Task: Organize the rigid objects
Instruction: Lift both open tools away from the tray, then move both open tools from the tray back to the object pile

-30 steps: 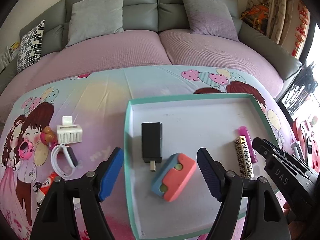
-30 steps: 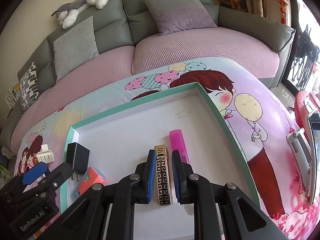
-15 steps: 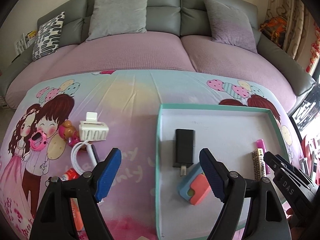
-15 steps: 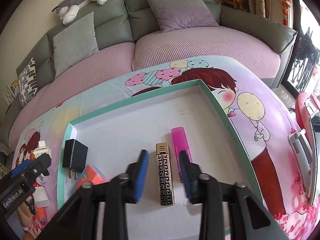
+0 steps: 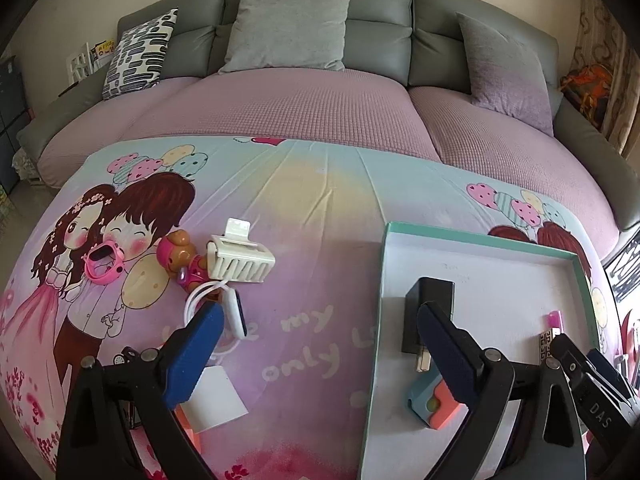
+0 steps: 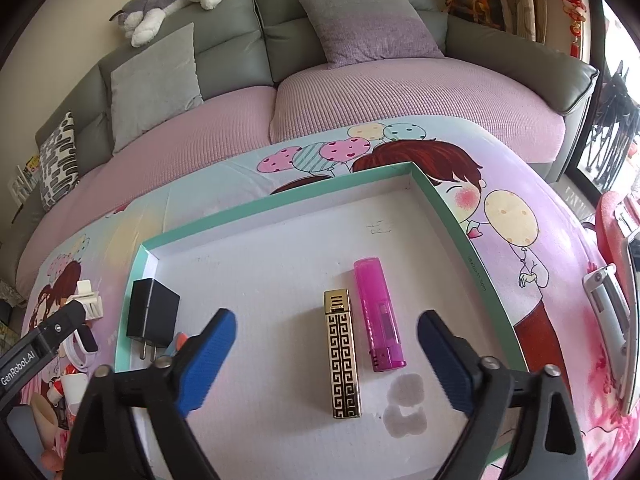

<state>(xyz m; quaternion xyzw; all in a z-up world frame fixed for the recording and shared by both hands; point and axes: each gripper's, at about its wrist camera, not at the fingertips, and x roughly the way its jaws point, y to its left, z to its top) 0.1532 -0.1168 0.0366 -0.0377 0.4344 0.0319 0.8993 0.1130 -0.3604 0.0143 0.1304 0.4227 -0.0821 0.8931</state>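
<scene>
A white tray with a teal rim [image 6: 452,216] [image 5: 384,280] lies on the cartoon-print cloth. In it lie a gold patterned lighter [image 6: 342,360], a pink lighter [image 6: 378,312], a black charger [image 6: 150,316] [image 5: 428,300] and an orange-and-blue block [image 5: 434,404]. My right gripper [image 6: 326,320] hangs over the two lighters, its jaws opening and touching neither. My left gripper [image 5: 318,316] straddles the tray's left rim with its jaws opening over bare cloth and nothing between them. A white hair clip [image 5: 240,260], a toy pup [image 5: 176,254] and a white wristband [image 5: 234,312] lie to its left.
A pink ring toy [image 5: 102,264] and a white card [image 5: 216,396] also lie on the cloth at the left. A grey sofa with pillows [image 5: 284,28] and a plush dog [image 6: 168,4] stands behind. A red chair [image 6: 612,248] is at the right edge.
My right gripper has let go of the gold lighter and its jaws have spread wide. My left gripper has swung left, off the orange-and-blue block toward the cloth, and has opened wider.
</scene>
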